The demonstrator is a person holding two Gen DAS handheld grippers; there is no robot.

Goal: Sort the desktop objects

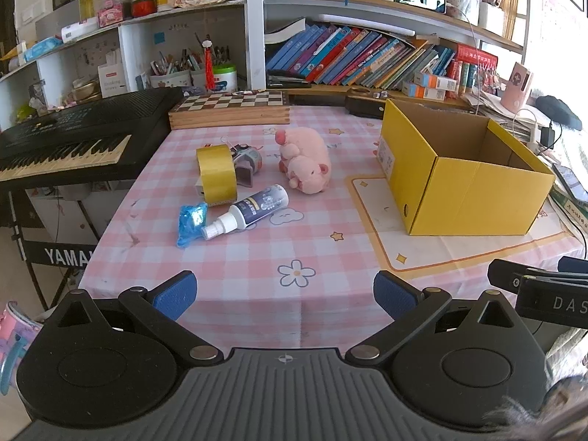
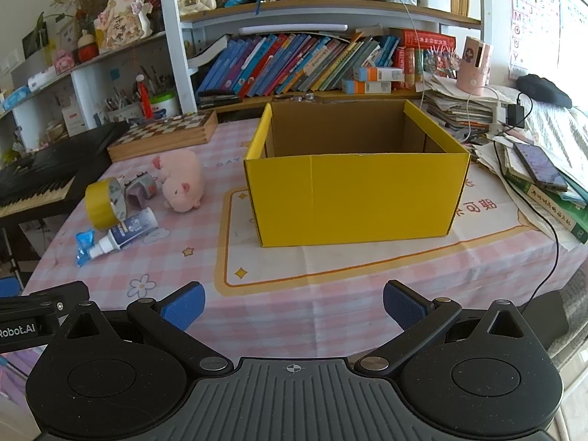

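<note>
hovering spread and empty: left gripper (image 1: 284, 296), right gripper (image 2: 294, 303). left view faces pig plush (image 1: 305, 161), tape roll (image 1: 217, 174); right view shows yellow box (image 2: 352, 198) interior, seemingly empty.

Yellow box (image 2: 352, 198): matt cardboard, brown inside. Pink pig (image 1: 305, 158): fuzzy plush. Tape roll (image 1: 216, 174): glossy yellow. Spray bottle (image 1: 253, 207): smooth plastic. Table (image 1: 294, 257): checked cloth, creased. Chessboard (image 1: 229, 110): wood.

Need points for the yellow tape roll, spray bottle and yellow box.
yellow tape roll (image 1: 216, 176), left wrist view, on its outer yellow band.
spray bottle (image 1: 257, 205), left wrist view, on the labelled body.
yellow box (image 2: 352, 198), right wrist view, on the front wall.
</note>
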